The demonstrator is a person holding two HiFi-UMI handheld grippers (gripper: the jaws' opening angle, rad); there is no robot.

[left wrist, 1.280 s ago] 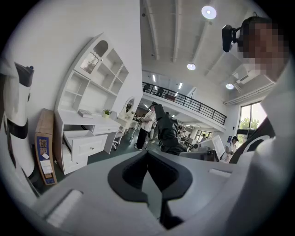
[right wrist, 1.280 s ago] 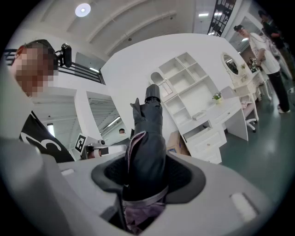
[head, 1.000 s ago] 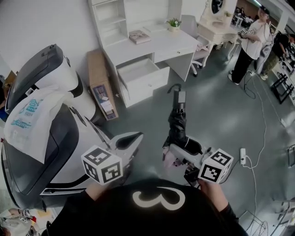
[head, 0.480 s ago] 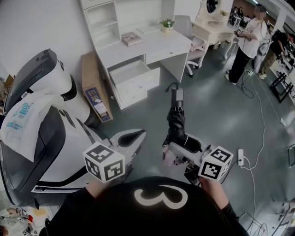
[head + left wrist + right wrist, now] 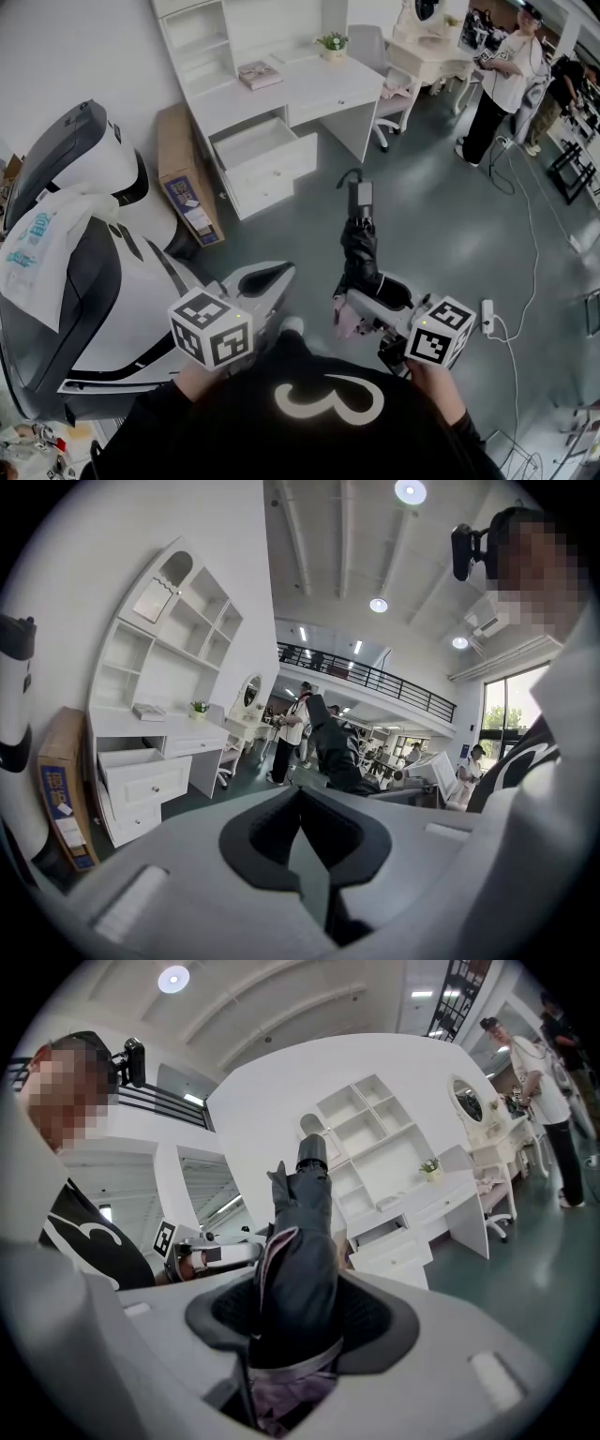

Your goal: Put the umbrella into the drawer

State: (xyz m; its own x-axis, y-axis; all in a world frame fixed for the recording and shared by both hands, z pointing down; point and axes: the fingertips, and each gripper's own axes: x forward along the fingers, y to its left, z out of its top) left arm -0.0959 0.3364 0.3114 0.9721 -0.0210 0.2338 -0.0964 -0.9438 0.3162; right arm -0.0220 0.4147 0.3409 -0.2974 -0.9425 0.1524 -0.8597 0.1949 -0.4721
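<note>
A folded dark umbrella sticks out forward and upward from my right gripper, handle end farthest away. In the right gripper view the jaws of the right gripper are shut on the umbrella near its strapped end. My left gripper hangs to the umbrella's left with its jaws together and nothing in them. From the left gripper view the umbrella shows just beyond. The open drawer of the white desk lies ahead across the floor; it also appears as the drawer and the drawer.
A large white-and-black machine fills the left side. A cardboard box leans beside the desk. A chair stands at the desk's right end. People stand at the far right. A power strip and cable lie on the floor.
The desk and open drawer have slid left in the head view as I walk. Both grippers keep their pose, and the umbrella stays in the right one. A shoe now shows below.
</note>
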